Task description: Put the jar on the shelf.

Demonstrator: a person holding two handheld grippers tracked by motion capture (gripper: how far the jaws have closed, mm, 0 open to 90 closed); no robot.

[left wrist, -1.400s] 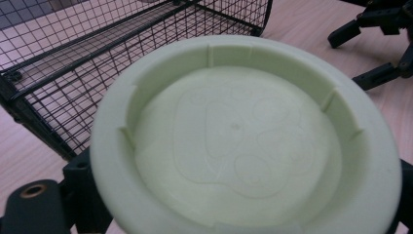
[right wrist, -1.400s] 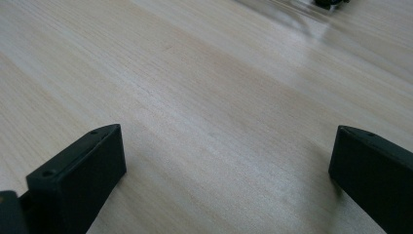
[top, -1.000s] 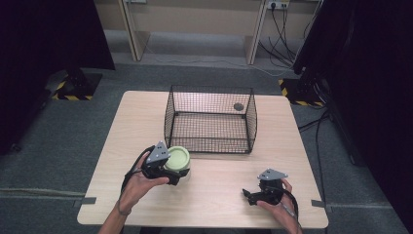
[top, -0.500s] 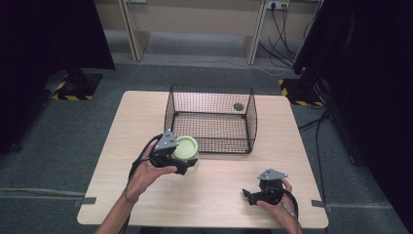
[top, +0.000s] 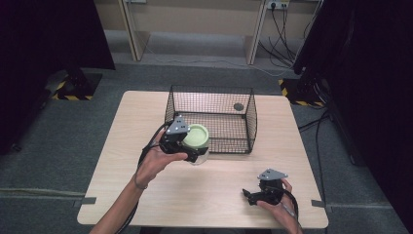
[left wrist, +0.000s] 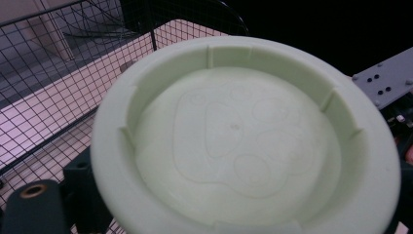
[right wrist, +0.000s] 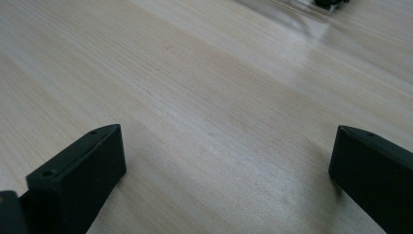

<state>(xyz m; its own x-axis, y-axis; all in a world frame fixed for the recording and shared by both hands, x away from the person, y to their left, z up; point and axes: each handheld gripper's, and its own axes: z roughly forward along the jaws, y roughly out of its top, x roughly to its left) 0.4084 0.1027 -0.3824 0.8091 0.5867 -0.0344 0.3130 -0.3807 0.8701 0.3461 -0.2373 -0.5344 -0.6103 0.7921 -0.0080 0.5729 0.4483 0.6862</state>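
So I'm carrying the jar (top: 196, 141) with the left gripper (top: 187, 146), and over the last second it's been travelling up and away from me: it was sitting out over the near-left part of the table (top: 122, 146), and now it's right up against the near left corner of the basket (top: 214, 119). The jaws are clamped on the clear body under that pale green lid (left wrist: 243, 131), which is facing straight up into the left gripper view with the basket mesh just behind it.

My read is I'm mid-carry, about to lift it over the basket's near wall and set it inside. The rim looks like the thing to watch, since the jar is riding about level with the wire top and could clip it.

There's a small dark round thing (top: 238, 106) at the far right of the basket floor, well apart from where I'm heading.

The right gripper (top: 253, 195) is parked low at the near right, jaws wide apart over bare wood, holding nothing.
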